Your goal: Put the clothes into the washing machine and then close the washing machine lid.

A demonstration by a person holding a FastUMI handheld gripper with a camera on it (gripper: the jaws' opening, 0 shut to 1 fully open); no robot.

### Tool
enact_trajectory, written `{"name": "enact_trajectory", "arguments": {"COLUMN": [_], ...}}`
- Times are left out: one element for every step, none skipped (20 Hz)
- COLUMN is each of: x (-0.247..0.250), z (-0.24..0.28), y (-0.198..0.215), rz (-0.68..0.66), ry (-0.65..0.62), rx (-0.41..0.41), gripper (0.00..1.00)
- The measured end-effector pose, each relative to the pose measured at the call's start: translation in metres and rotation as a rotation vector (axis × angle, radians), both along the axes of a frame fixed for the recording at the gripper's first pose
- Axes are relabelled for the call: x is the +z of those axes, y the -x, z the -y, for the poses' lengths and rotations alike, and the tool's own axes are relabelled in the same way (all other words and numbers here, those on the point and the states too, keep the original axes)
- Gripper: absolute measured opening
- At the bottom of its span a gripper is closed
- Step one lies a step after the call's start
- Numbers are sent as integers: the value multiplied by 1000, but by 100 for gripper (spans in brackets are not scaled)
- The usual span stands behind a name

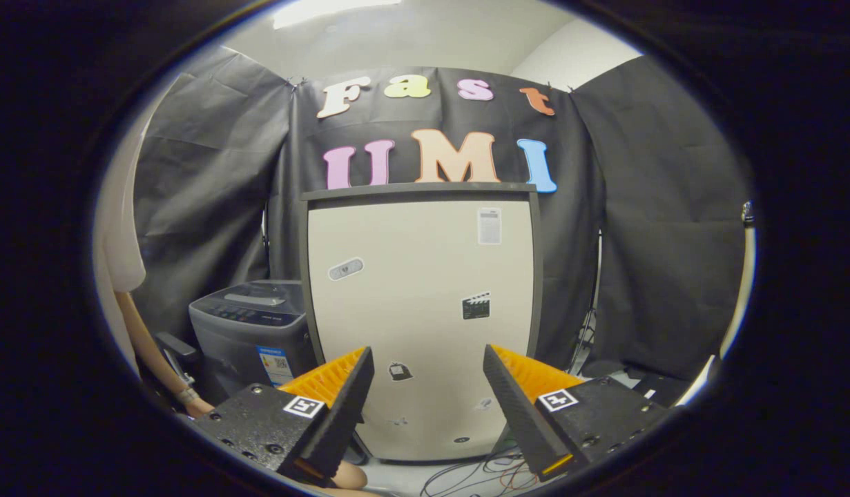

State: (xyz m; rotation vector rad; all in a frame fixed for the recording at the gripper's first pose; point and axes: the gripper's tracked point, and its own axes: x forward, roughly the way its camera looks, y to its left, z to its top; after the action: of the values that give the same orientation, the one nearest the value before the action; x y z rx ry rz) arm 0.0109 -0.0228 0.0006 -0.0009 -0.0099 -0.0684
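in the booth, the hand-held gripper (428, 393) hovers with its 2 fingers spread wide and nothing between them, aimed at a tall beige cabinet (425, 310) that stands upright beyond the fingertips and carries a few small stickers. the washing machine (248, 331), a dark grey top-loader, sits on the floor to the left of the cabinet and just behind it, partly hidden by its edge. its lid (255, 300) lies flat and shut, the control strip running across the top. the machine stands upright, taller than it is wide, its front turned toward the near left. no clothes can be made out, so the scene fits 2 stages: laundry yet to be loaded, or laundry inside and the lid down again. a person's arm (152, 352) hangs at the far left beside the machine. loose cables (480, 476) trail on the floor near the cabinet's foot. any next move would first call for swinging the fingers left toward the machine.
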Motion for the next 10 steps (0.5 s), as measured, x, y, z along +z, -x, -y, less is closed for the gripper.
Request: {"name": "enact_trajectory", "arguments": {"x": [-1, 0, 0, 0, 0, 0, 0, 0, 0, 1], "z": [0, 0, 0, 0, 0, 0, 0, 0, 0, 0], "y": [0, 0, 0, 0, 0, 0, 0, 0, 0, 0], "rz": [-1, 0, 0, 0, 0, 0, 0, 0, 0, 0], "ry": [1, 0, 0, 0, 0, 0, 0, 0, 0, 0], "rx": [0, 0, 0, 0, 1, 0, 1, 1, 1, 1], "gripper": [97, 97, 97, 97, 97, 97, 97, 97, 97, 97]}}
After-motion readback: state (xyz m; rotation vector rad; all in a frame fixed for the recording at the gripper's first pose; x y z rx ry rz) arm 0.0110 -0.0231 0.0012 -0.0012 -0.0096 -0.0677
